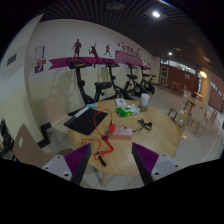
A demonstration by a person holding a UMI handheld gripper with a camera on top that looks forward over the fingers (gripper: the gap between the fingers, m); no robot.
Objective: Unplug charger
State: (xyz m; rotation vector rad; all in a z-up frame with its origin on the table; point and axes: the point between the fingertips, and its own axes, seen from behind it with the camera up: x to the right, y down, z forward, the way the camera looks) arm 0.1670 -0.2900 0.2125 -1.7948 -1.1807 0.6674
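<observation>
The tongs hang wide open, holding nothing, purple pads facing inward. Between and just ahead of the fingers an orange cable lies on the smooth wooden table. The charger itself I cannot pick out. Beyond sits a flat black case.

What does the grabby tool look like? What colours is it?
The tool has two chunky fingers. Each finger is pale, almost white, on the outside, and wears a purple pad on its inner face; the other pad matches it. The fingers are wide at the base and taper toward their tips. No cables, markings, hand or sleeve show in this view.
</observation>
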